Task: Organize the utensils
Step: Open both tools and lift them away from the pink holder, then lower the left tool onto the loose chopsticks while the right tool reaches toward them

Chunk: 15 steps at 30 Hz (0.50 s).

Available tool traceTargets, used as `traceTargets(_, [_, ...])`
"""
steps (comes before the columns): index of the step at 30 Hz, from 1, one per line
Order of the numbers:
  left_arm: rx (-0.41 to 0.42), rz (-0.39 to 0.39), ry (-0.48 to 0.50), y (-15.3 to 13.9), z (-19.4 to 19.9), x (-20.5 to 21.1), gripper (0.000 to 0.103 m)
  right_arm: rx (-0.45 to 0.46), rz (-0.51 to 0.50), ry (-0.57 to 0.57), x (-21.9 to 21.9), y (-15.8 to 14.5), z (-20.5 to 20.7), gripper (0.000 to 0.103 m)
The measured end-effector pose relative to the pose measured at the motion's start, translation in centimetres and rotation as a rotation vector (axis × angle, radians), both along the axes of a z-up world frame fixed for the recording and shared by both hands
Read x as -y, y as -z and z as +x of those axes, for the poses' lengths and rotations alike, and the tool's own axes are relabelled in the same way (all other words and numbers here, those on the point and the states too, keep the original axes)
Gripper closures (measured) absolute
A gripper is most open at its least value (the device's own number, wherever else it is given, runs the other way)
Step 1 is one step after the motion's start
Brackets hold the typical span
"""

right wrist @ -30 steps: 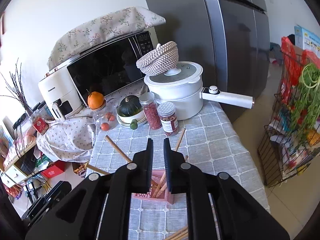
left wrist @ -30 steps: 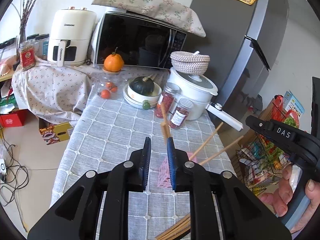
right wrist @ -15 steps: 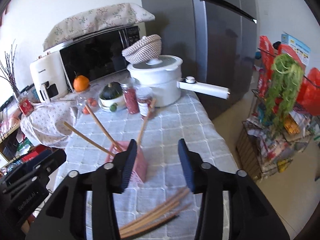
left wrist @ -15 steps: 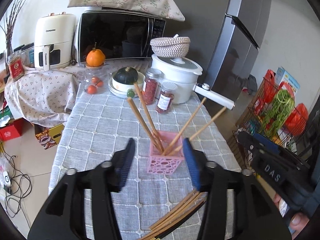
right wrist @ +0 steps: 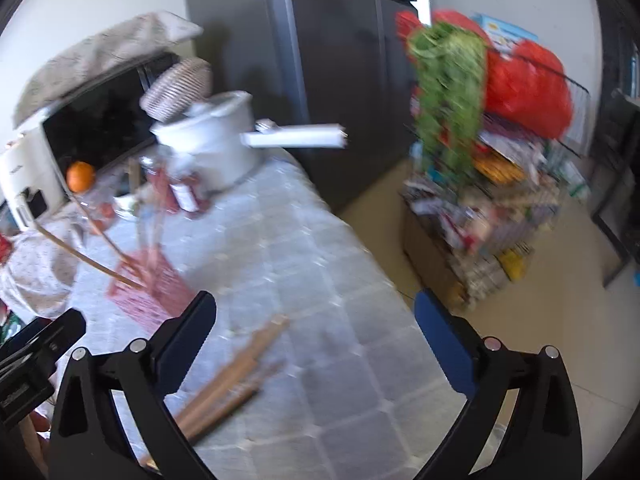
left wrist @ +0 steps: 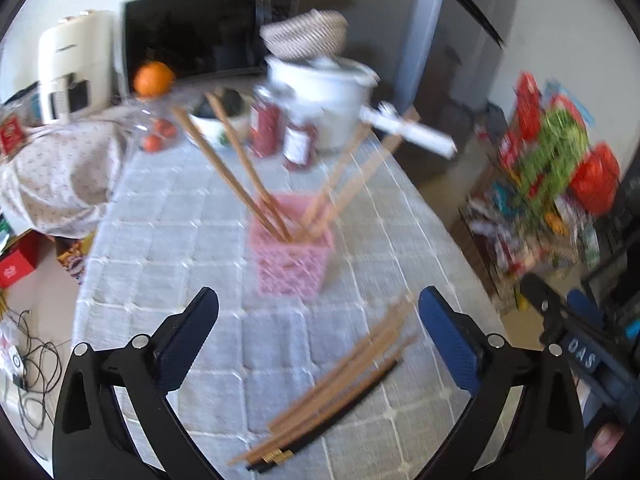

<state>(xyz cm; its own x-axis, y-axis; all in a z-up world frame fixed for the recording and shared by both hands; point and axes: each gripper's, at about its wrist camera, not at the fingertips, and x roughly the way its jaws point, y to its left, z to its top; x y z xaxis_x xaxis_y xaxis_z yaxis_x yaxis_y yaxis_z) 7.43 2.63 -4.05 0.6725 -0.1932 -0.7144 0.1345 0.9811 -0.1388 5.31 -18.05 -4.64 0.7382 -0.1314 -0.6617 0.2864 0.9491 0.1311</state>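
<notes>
Opening wide above grey checked table (left wrist: 168, 240), left tongs (left wrist: 316, 336) and right tongs (right wrist: 314, 338), both empty; loose brown wooden chopsticks (left wrist: 340, 376) lying flat near pink lattice plastic holder (left wrist: 292, 258); four more standing inside.

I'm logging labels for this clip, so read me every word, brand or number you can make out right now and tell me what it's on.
"DAS": white letters on the body of the right gripper, seen in the left wrist view.
Jar labels: too blurred to read.
Air fryer front: blurred, no brand legible.
Red packet at the far left: print unreadable.
Packages in the wire rack: print unreadable.
</notes>
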Motion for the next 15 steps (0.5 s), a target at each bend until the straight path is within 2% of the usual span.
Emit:
traceTargets(6, [-0.090,0.113,0.107,2.5,0.5,3.6,0.007,0.011,0.002,0.098,3.2,1.5,-1.9,0.006])
traceTargets(9, [-0.143,0.087,0.133,3.0,1.4,4.6,0.007,-0.021,-0.010,0.148,4.8,2.9,-2.8,0.006])
traceTargets(13, [-0.201,0.112,0.188,3.9,2.8,7.0,0.008,-0.109,0.081,0.159,7.1,4.8,-3.0,0.006])
traceTargets(15, [-0.233,0.124,0.239,4.2,3.7,8.9,0.009,-0.112,0.129,0.178,8.3,5.1,-3.2,0.006])
